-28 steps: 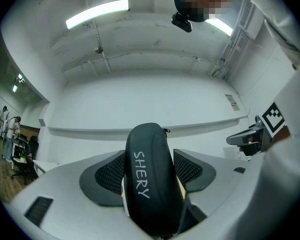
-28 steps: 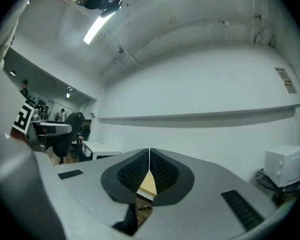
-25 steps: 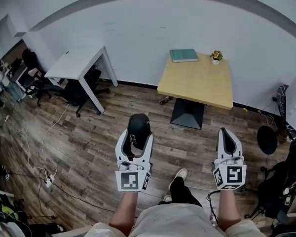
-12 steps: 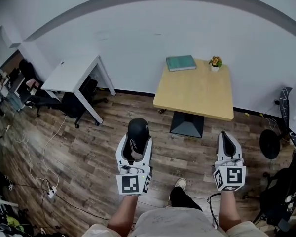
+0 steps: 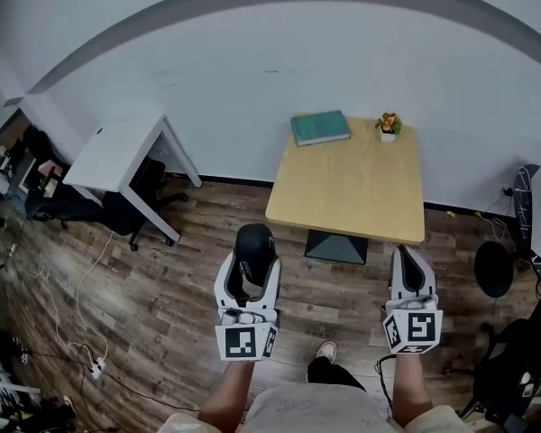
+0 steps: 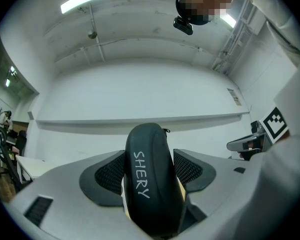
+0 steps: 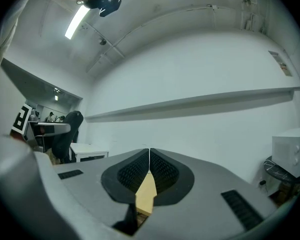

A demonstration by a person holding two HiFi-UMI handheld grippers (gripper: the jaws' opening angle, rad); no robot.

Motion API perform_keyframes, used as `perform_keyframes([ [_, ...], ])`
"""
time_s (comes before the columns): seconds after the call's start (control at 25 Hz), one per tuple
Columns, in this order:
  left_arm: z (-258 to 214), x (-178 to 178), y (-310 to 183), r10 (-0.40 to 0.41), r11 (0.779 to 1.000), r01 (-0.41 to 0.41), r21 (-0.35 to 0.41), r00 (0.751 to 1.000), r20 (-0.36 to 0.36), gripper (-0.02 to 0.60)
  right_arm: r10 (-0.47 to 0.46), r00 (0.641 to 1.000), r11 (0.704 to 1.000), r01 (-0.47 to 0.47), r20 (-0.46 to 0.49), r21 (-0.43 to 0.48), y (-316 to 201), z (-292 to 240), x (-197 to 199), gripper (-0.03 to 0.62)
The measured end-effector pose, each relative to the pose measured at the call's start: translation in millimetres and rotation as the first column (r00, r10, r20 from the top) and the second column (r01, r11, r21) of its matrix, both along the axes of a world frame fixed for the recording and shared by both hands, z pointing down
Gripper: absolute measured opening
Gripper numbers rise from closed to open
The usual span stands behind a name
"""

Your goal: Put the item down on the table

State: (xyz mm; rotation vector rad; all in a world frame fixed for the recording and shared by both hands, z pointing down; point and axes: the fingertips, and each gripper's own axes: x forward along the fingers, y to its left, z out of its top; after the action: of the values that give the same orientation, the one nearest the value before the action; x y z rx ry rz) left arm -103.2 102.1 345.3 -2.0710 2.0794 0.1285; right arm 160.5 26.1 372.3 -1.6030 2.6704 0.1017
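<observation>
My left gripper (image 5: pixel 253 253) is shut on a black zippered case (image 5: pixel 252 245), which stands up between the jaws. In the left gripper view the black case (image 6: pixel 151 176) fills the gap of the left gripper (image 6: pixel 151 171) and bears white handwritten letters. My right gripper (image 5: pixel 408 271) is shut with nothing in it; in the right gripper view the right gripper (image 7: pixel 149 170) shows its pads pressed together. A light wooden table (image 5: pixel 347 192) stands ahead, its near edge just beyond both grippers.
On the wooden table's far edge lie a green book (image 5: pixel 320 127) and a small potted plant (image 5: pixel 388 125). A white desk (image 5: pixel 117 152) with office chairs stands at the left. Cables cross the wood floor (image 5: pixel 72 287). A fan (image 5: pixel 493 267) and a dark chair stand right.
The view has moved forward: the wooden table is now closer and more directly ahead of the grippers. Both grippers keep their hold and posture.
</observation>
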Motion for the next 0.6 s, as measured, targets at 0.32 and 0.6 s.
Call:
perform_keyframes([
  [0.32, 4, 10, -67, 0.005, 1.0, -0.005, -0.014, 1.0, -0.014, 0.302, 0.018, 1.0, 1.0, -0.018, 0.018, -0.013, -56, 4, 13, 0.02],
  [0.6, 0, 26, -110, 0.048, 0.999, -0.048, -0.018, 0.999, -0.009, 0.302, 0.073, 0.996, 0.997, -0.072, 0.041, -0.027, -86, 6, 33, 0.018],
])
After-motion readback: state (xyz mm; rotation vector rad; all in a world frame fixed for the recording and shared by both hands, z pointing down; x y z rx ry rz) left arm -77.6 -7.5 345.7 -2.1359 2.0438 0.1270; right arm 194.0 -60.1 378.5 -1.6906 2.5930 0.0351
